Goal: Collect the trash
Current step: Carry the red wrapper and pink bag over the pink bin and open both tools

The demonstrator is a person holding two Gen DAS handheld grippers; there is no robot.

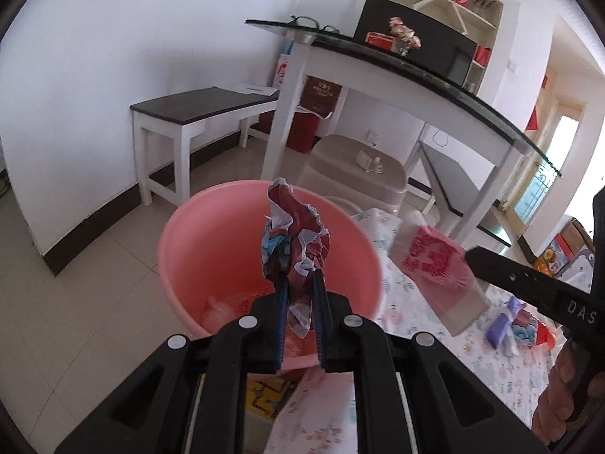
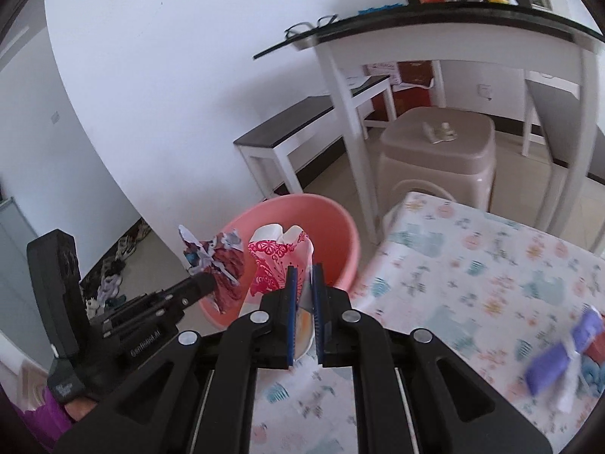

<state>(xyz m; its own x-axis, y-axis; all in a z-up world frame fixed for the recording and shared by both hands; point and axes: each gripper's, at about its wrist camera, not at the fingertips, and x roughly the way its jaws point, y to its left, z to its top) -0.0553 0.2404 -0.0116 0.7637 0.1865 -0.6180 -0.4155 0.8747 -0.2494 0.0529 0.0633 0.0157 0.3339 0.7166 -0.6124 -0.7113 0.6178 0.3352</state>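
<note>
The job looked partly done. Some pale scraps already lay in the bottom of the pink bucket (image 1: 211, 249), and two more pieces of trash were on their way in. The bucket stood on the tiled floor, right beside the table (image 2: 472, 265) with the flowery cloth.

The left gripper (image 1: 298, 287) had its fingers pressed tight on a crumpled red and blue wrapper (image 1: 293, 234). It held the wrapper up over the open bucket, so I think the next thing was just to let go. The right gripper (image 2: 304, 276) pinched a flat paper bag (image 2: 272, 261) with a red pattern. That bag was near the bucket's rim, but not clearly over the middle, so it may have needed to move across more.

There was work left on the table too. A purple packet (image 2: 556, 352) and some red and blue wrappers (image 1: 529, 331) lay on the cloth, well apart from the bucket.

The room was bright, with white walls. A tall white table with a dark glass top (image 1: 378, 60) stood behind. A long bench (image 1: 196, 109) sat by the wall, and a beige plastic stool (image 2: 438, 151) stood under the tall table. A pair of glasses (image 2: 310, 26) rested on the glass top.
</note>
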